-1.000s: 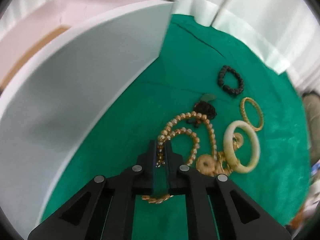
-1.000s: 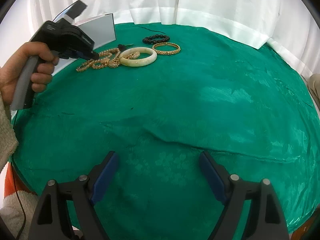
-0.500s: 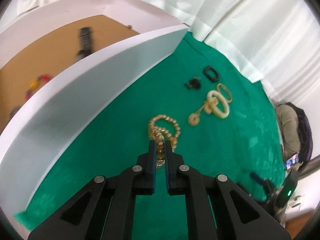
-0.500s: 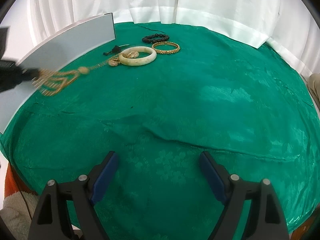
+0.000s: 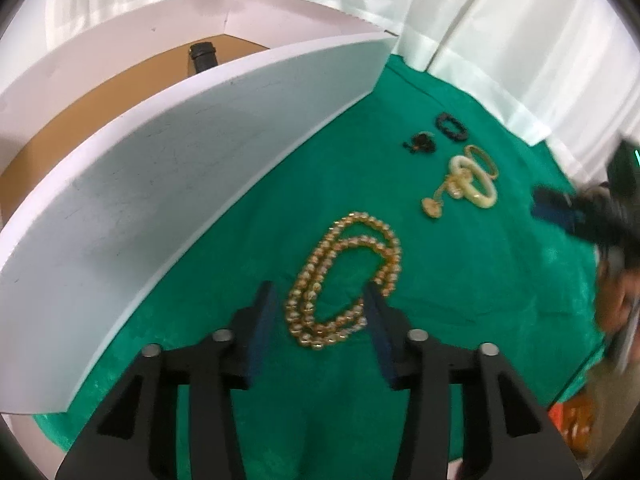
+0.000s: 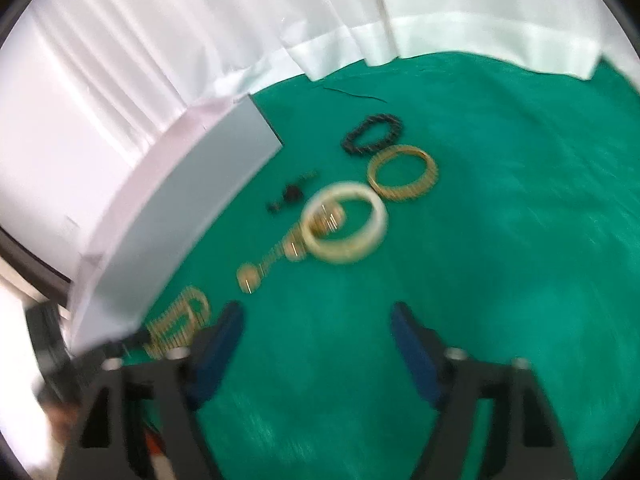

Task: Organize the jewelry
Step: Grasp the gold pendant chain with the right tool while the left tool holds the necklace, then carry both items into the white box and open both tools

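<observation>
Where the green cloth (image 5: 248, 208) meets the white box (image 5: 168, 168), one gold bead necklace (image 5: 344, 276) lies loose between the parted jaws of the left gripper (image 5: 318, 328), just opened, nothing pinched. Toward the cloth's far edge: one cream bangle (image 6: 346, 222), one gold bangle (image 6: 402, 172), one black bead bracelet (image 6: 372, 134), one gold pendant chain (image 6: 276, 256). Right gripper (image 6: 316, 344): jaws just narrowed, apart, empty. No writing legible.

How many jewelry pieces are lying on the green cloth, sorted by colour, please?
Gold: 3, the beaded necklace, pendant chain, bangle
Black: 2, the bead bracelet, small dark piece
Cream: 1, the bangle
Total: 6
</observation>
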Tool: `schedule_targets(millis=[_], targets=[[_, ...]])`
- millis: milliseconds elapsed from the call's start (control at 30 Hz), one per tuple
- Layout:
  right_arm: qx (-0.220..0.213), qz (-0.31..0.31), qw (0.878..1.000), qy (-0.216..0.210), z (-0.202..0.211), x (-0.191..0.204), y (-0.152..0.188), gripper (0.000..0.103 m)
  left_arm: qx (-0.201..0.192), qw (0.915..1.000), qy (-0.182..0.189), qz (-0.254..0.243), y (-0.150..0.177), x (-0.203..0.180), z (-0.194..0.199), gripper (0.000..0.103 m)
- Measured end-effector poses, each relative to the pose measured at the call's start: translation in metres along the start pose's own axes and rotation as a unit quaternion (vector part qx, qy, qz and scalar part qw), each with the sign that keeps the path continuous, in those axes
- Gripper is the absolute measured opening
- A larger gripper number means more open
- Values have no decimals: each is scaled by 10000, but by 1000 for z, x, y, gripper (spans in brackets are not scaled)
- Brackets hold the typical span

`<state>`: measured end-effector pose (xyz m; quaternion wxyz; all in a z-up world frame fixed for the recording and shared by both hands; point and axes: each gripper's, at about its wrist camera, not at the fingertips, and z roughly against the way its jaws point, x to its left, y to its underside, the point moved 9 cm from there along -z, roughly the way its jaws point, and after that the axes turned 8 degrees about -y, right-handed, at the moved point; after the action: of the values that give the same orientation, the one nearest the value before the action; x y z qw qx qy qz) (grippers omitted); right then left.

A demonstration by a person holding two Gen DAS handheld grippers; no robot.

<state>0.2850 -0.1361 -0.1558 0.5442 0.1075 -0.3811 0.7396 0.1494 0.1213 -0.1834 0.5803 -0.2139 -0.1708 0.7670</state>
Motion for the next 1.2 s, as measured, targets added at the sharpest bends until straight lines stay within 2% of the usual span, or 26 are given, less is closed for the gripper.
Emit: schedule_targets(millis=[67, 100, 167, 233, 300, 400, 500, 633, 700, 733, 800, 833, 867, 967, 1200], targets=[[313, -298, 9990, -129, -21, -3, -10, 44, 33, 9999, -99, -54, 3, 1, -5, 48], [525, -526, 9966, -351, -33, -1, -12, 40, 52, 9998, -147, -79, 4, 1, -8, 48], [899, -988, 9889, -645, -52, 4, -8, 39, 71, 9997, -201, -114, 6, 2, -11, 48], [962, -1075, 9891, -304, -66, 6, -6, 39, 71, 9997, -186, -117, 8, 2, -13, 51], [746, -897, 9931, 146, -74, 9, -12, 39, 53, 9997, -192, -122, 8, 1, -13, 53], [652, -861, 9933, 404, -90, 15, -17, 39, 31, 9997, -183, -137, 7, 0, -13, 54], [534, -708, 9920, 898, -104, 21, -19, 39, -3, 9996, -222, -185, 7, -1, -14, 57], [362, 74, 9847, 1706, -113, 30, -21, 38, -74, 9987, -340, -370, 7, -7, -14, 61], [258, 274, 9793, 1988, -114, 29, -25, 21, -86, 9984, -375, -410, 8, -7, -13, 59], [221, 277, 9809, 1911, -114, 28, -26, 20, -80, 9985, -360, -400, 8, -7, -12, 53], [210, 40, 9882, 1514, -108, 28, -27, 20, -59, 9991, -251, -346, 8, -7, -9, 20], [161, -117, 9922, 1233, -101, 29, -29, 19, -22, 9989, -310, -352, 9, -4, -10, 13], [84, -168, 9946, 1021, -91, 31, -32, 1, 7, 9991, -240, -346, 9, -3, -10, 13], [-70, -71, 9979, 643, -62, 45, -43, 2, 4, 9996, -103, -262, 9, -1, -9, 11], [-346, 172, 9986, 349, -12, 63, -63, 2, 96, 9997, 208, 59, 9, 3, -4, 10]])
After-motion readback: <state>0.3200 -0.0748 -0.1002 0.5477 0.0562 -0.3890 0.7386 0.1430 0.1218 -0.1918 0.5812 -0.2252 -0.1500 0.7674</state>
